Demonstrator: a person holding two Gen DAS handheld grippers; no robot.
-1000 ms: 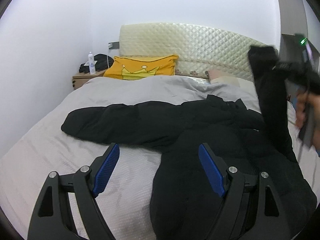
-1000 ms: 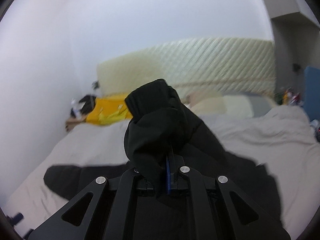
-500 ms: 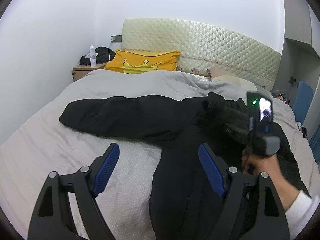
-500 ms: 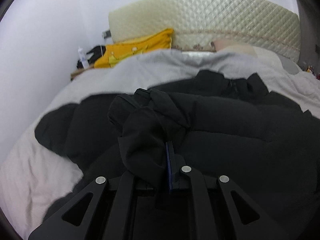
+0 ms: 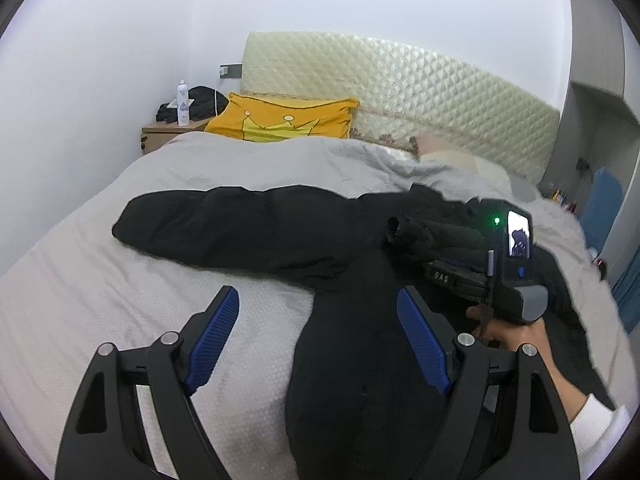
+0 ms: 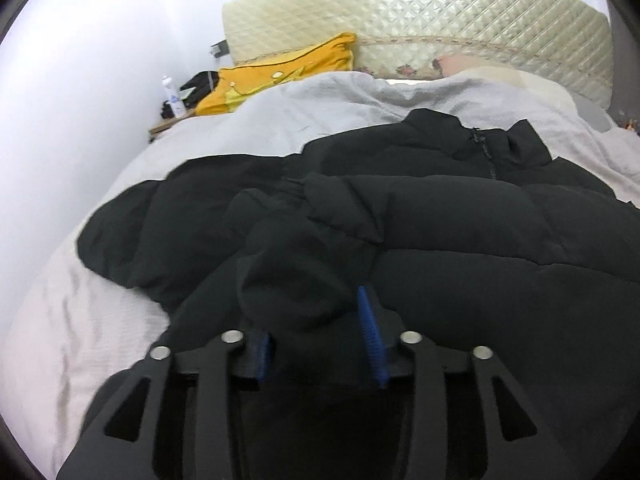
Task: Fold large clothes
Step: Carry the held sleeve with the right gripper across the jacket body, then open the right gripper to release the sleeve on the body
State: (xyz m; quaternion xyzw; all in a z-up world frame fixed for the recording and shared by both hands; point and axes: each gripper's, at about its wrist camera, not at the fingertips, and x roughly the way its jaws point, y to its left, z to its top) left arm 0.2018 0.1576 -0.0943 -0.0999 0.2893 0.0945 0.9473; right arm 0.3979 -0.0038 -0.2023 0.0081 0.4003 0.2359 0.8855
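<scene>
A: What is hidden or cut off?

B: The black jacket [image 5: 360,320] is laid across the grey bedspread [image 5: 100,288]. Its lower hem is cut off by the bottom of the left wrist view and partly covered by the left gripper [image 5: 318,340]. The right side of the jacket is blocked there by the right gripper [image 6: 316,332] body and the hand [image 5: 516,330] holding it. Black-on-black folds are hard to separate; the cuff edge is blurred in the right wrist view.

A: Gripper states?

B: Left gripper: jaws are spread wide, nothing between them, held above the jacket's edge and the bedspread. Right gripper: jaws are opening, with the folded-in sleeve [image 6: 296,280] bunched between the blue pads [image 6: 370,332]; whether the pads are pressed on it cannot be told clearly.

A: Edges, free room?

B: The other sleeve [image 5: 224,220] is stretched out flat to the left, ending well short of the bed's left edge. Bare bedspread is seen left of and beyond the jacket, up to the yellow pillow [image 5: 288,122] at the quilted headboard [image 5: 400,96]. The collar [image 6: 472,140] is pointed toward the headboard.
</scene>
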